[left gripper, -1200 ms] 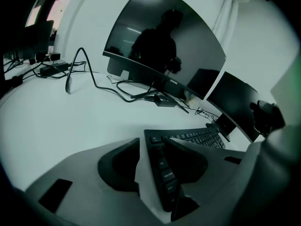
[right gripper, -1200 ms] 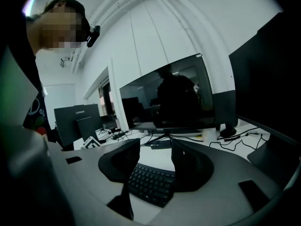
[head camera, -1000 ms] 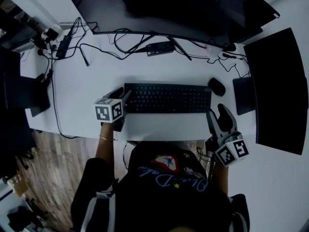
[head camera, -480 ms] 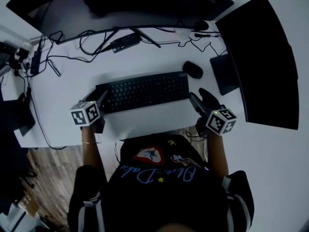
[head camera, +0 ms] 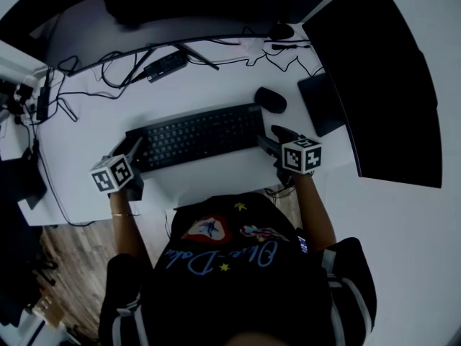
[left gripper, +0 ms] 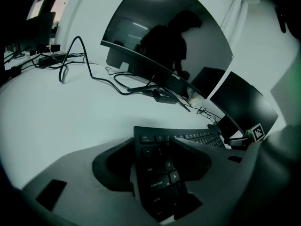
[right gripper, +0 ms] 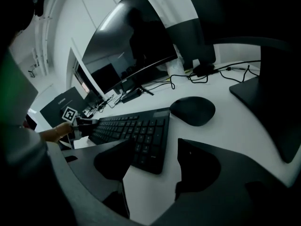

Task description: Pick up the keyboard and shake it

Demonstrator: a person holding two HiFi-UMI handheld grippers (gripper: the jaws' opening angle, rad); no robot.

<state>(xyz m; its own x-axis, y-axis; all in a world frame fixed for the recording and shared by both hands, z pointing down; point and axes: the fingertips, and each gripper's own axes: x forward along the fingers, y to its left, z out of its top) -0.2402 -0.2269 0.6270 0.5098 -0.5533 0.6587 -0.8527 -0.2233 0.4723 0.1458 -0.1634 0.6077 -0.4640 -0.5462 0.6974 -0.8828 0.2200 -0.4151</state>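
Keyboard is lying flat on the white desk, straight ahead of the person, not lifted yet. What's new: the right gripper has dropped in from the desk's near edge and now sits at the keyboard's right end. Its jaws have just spread wide with that end's near corner between them, nothing pinched as far as I can see. The left gripper hasn't really moved from the left end, but its jaws have just opened right out too, straddling the esc/tab corner without clamping. So I'd call this the lineup before the grab: both ends bracketed, squeeze and lift yet to come. Black mouse is just beside the right end, so that side's a bit tight. Further back there's a tangle of cables under a big curved monitor, another dark screen off to the right, and wood floor below the desk edge.
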